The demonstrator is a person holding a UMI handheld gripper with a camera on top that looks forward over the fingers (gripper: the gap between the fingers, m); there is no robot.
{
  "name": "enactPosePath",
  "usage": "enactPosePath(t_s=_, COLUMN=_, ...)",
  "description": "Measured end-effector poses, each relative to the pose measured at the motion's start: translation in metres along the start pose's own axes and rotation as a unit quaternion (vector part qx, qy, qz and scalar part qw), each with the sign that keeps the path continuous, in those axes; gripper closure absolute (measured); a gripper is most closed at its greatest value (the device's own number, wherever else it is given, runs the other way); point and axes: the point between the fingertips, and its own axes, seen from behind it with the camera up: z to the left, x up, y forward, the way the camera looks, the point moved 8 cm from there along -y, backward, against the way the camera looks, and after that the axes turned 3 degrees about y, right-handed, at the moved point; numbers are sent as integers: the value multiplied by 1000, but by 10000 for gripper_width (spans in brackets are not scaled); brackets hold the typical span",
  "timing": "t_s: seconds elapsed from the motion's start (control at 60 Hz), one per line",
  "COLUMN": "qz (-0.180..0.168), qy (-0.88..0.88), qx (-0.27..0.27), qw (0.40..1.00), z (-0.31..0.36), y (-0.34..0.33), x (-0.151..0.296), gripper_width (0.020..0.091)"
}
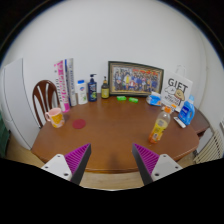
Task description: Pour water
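Gripper view, and nearest to us the gripper (110, 160) has its two fingers spread wide, purple pads (73, 158) facing each other, nothing between them, hanging over the near edge of a round wooden table (105, 128). Bare wood lies just ahead of the fingers. Further on, off toward the right finger's side, a clear bottle (160, 125) with orange drink and a yellow cap stands upright, well apart from the fingers. Over on the other side, a pink mug (55, 116) sits near the table's edge, with a wooden chair (42, 97) right behind it. Beyond the bottle, a blue-and-white carton (186, 114) leans near the rim. At the back now: a white bottle (81, 92), a dark blue pump bottle (92, 88) and a small amber bottle (105, 89) in a row, beside them a framed picture (135, 78) against the wall, a blue cup (154, 98) and a book (178, 90) propped upright.
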Motion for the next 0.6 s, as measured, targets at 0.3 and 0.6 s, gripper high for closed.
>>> enactPosePath(t_s=0.3, qz=-17, qy=30, qx=-30, qw=999, z=-162, y=95, x=-25, gripper_width=253)
enactPosePath(t_s=0.6, qz=-60, qy=30, qx=-23, qw=997, z=-230, y=205, x=1, gripper_width=255)
